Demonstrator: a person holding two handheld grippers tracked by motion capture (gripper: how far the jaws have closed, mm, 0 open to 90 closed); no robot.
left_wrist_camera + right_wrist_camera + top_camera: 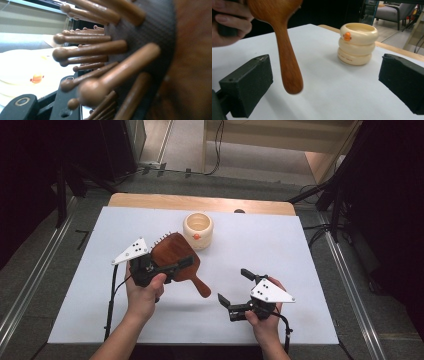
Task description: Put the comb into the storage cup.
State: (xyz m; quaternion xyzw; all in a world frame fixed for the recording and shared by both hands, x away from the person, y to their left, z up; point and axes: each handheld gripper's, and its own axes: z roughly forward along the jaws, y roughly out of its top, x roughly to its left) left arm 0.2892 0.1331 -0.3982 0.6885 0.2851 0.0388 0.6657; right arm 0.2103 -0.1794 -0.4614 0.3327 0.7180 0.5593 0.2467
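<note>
A wooden paddle hairbrush (172, 254) is held up off the white table cover (280, 255), its handle (201, 287) slanting down to the right. My left gripper (181, 265) is shut on the brush's head. In the left gripper view the brush's round-tipped wooden pins (100, 62) stand very close, with one black jaw below them. My right gripper (234, 286) is open and holds nothing, just right of the handle's end. In the right gripper view the handle (288, 65) hangs near the left jaw, clear of both pads of the right gripper (324, 85).
A cream ringed cup (198, 231) with an orange dot stands at the back middle of the table, also in the right gripper view (357, 45) and the left gripper view (25, 65). The table's wooden edge (200, 201) runs behind it. Dark stands flank the table.
</note>
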